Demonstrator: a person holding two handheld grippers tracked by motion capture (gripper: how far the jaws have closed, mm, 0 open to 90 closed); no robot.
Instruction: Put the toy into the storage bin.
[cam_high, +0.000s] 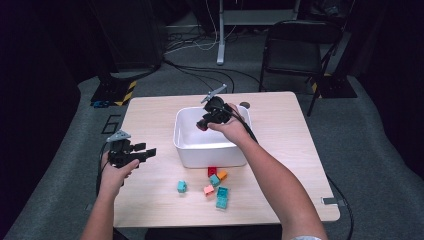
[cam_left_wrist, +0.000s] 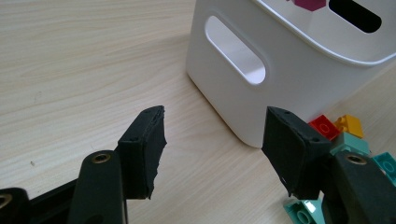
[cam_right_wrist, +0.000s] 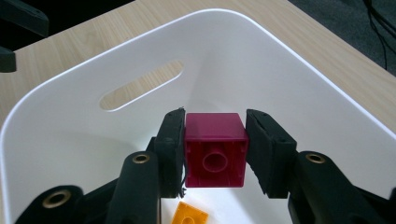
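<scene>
Magenta block (cam_right_wrist: 215, 149): square, hollow underside facing the camera, clamped level between two black pads. Sits above the white bin (cam_right_wrist: 299, 93) interior.

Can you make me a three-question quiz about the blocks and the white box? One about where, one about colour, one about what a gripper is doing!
1. Where is the dark pink block?
A. flat on the table
B. above the inside of the white box
C. on the floor

2. What colour is the block lying inside the box, below the right gripper?
A. orange
B. purple
C. black

3. What is the left gripper doing?
A. squeezing a block
B. open, with nothing in it
C. gripping the box

Answers: 1 B, it hangs over the box's white bottom. 2 A, an orange block lies there. 3 B, only bare table shows between its jaws.
</scene>
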